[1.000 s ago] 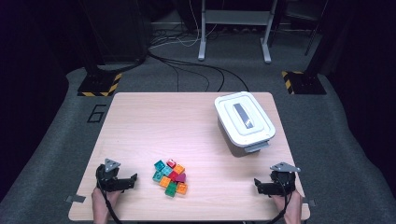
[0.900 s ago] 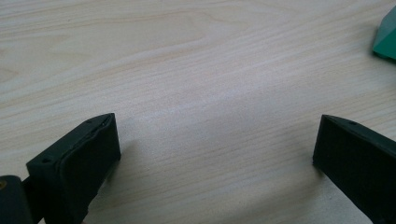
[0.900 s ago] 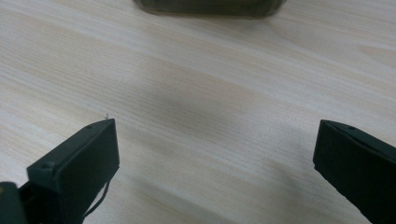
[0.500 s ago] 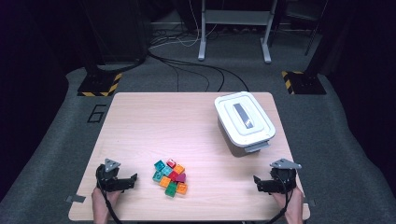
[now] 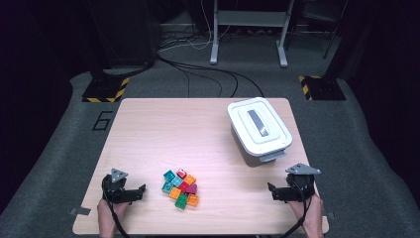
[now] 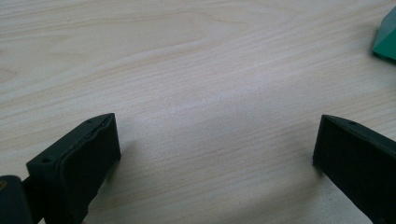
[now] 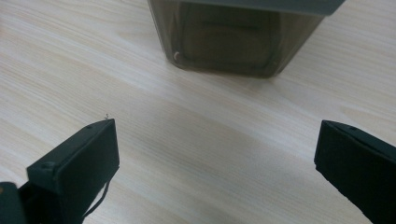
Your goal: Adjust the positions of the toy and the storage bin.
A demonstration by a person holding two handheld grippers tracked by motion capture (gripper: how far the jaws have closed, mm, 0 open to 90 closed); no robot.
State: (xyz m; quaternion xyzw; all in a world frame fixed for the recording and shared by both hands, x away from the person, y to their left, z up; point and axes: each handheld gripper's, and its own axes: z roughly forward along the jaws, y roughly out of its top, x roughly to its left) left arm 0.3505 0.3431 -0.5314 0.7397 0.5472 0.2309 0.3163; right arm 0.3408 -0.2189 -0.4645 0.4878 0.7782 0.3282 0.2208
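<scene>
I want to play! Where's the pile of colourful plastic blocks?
High view: the pile of colourful plastic blocks sits near the wooden table's front edge, just right of the left gripper.

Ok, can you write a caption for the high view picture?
Two open hand-held grippers rest beside colourful blocks and a lidded white box.

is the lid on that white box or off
On. The white lid sits flat over the box, covering its whole top; the contents can't be seen.
</scene>
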